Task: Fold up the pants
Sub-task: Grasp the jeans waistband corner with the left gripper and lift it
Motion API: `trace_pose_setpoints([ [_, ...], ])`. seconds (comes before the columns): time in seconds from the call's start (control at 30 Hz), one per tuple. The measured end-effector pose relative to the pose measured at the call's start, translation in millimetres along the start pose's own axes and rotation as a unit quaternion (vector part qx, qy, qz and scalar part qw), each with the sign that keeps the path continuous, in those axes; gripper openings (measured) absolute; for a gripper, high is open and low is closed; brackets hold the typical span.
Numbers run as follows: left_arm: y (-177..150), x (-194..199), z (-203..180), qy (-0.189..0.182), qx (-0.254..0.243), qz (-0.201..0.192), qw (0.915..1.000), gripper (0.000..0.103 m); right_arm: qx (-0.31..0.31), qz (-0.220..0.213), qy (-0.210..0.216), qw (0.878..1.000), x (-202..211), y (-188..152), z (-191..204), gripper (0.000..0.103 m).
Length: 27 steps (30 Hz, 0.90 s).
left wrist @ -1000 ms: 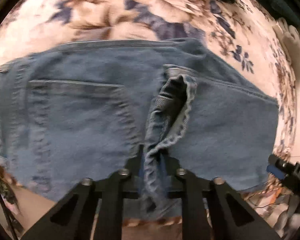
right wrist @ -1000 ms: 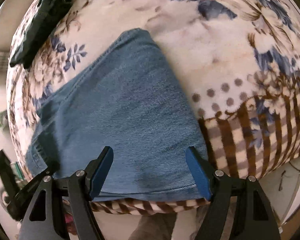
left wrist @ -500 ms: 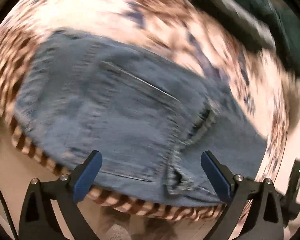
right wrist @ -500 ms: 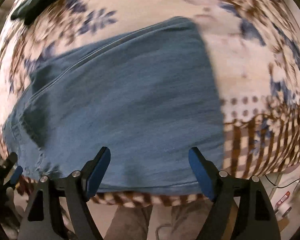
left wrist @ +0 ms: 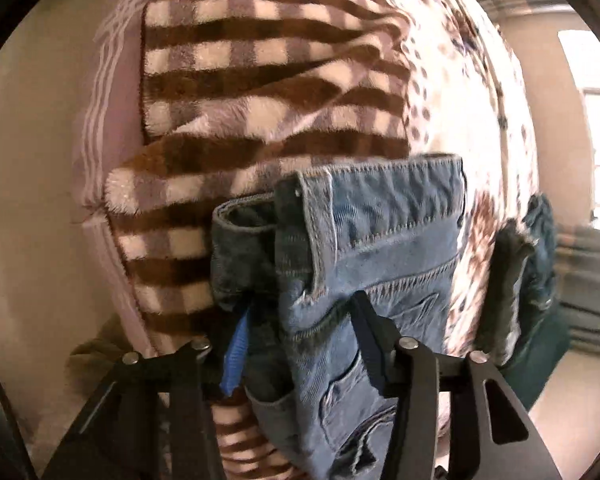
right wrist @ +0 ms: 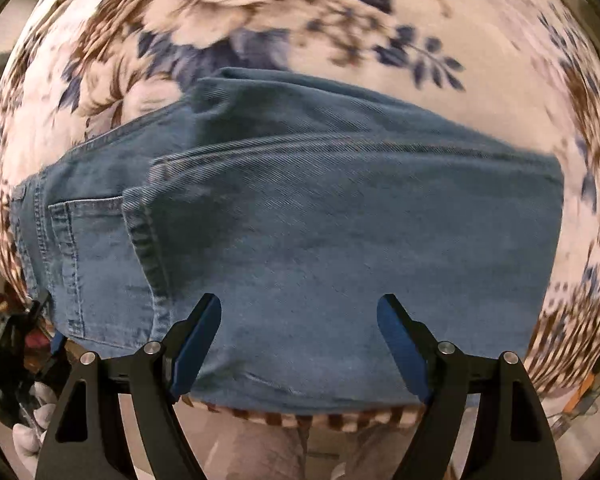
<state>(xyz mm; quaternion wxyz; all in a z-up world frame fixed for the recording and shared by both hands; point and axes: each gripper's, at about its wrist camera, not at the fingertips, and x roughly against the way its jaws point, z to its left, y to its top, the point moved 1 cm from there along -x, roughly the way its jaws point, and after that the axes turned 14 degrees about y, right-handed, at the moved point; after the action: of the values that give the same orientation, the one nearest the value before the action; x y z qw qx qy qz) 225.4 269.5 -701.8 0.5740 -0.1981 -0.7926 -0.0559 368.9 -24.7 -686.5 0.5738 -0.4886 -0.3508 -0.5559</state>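
Observation:
The blue jeans (right wrist: 340, 232) lie folded across a floral blanket (right wrist: 260, 12), back pocket at the left. My right gripper (right wrist: 300, 340) hangs open just above the near edge of the fold, with nothing pinched between its blue pads. In the left wrist view the waistband end of the jeans (left wrist: 384, 240) fills the gap of my left gripper (left wrist: 300, 340). Its jaws are closing, and both pads touch the stacked denim, which bunches at the left pad. The left gripper (right wrist: 40, 332) also shows at the jeans' lower left corner in the right wrist view.
The blanket's brown checked border (left wrist: 260, 80) hangs over the bed's edge, with a beige wall on the left. Dark folded garments (left wrist: 540, 264) sit on the bed to the right of the jeans. A person's legs (right wrist: 260, 448) stand below the near edge.
The left gripper let go of a denim hem, opened wide, swung and rolled to the waistband end and closed in on it. The right gripper stayed open and slid sideways along the fold.

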Motion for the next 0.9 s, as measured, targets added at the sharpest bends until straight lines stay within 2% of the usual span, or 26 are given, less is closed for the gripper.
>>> trace_pose_setpoints([
  [0.1, 1.4, -7.6, 1.5, -0.016, 0.015, 0.003, 0.9998, 0.051, 0.003, 0.004, -0.016, 1.000, -1.1, 9.2, 4.6, 0.083],
  [0.23, -4.0, 2.7, 6.6, -0.029, 0.009, -0.004, 0.9995, 0.051, 0.003, 0.006, -0.032, 0.999, 2.2, 16.6, 4.0, 0.083],
  [0.3, -6.3, 13.0, 14.4, -0.026, 0.011, -0.010, 0.9995, 0.052, 0.000, 0.008, -0.037, 0.999, 5.6, 16.6, -0.7, 0.083],
  [0.37, -5.1, 15.9, 19.1, -0.011, 0.013, -0.022, 0.9996, 0.061, -0.005, 0.010, -0.034, 0.999, -2.9, 5.2, -13.4, 0.083],
  [0.43, -0.4, 15.0, 26.3, -0.001, 0.013, -0.021, 0.9997, 0.061, -0.012, 0.013, -0.033, 0.999, -8.3, 1.0, -20.9, 0.083],
  [0.53, 8.9, 8.3, 28.6, -0.007, 0.022, -0.017, 0.9996, 0.061, -0.017, 0.019, -0.028, 0.999, -15.8, -2.1, -24.0, 0.083],
  [0.7, 24.4, -2.2, 6.1, 0.012, -0.013, -0.046, 0.9988, 0.062, -0.012, 0.028, -0.027, 0.999, -32.0, -7.6, -27.9, 0.083],
  [0.73, 25.6, -0.3, 1.0, 0.019, -0.022, -0.060, 0.9978, 0.057, -0.011, 0.028, -0.028, 0.999, -33.1, -10.0, -28.1, 0.083],
  [0.77, 24.6, 2.6, -5.8, 0.027, -0.039, -0.074, 0.9962, 0.046, -0.009, 0.028, -0.030, 0.999, -33.9, -11.1, -29.0, 0.083],
  [0.83, 19.1, 12.7, -14.9, 0.045, -0.067, -0.097, 0.9919, 0.035, -0.007, 0.025, -0.037, 0.999, -33.0, -15.7, -31.6, 0.083],
  [0.9, 7.6, 27.8, -24.0, 0.067, -0.101, -0.128, 0.9843, 0.030, -0.005, 0.022, -0.042, 0.999, -32.1, -18.1, -35.0, 0.083],
])
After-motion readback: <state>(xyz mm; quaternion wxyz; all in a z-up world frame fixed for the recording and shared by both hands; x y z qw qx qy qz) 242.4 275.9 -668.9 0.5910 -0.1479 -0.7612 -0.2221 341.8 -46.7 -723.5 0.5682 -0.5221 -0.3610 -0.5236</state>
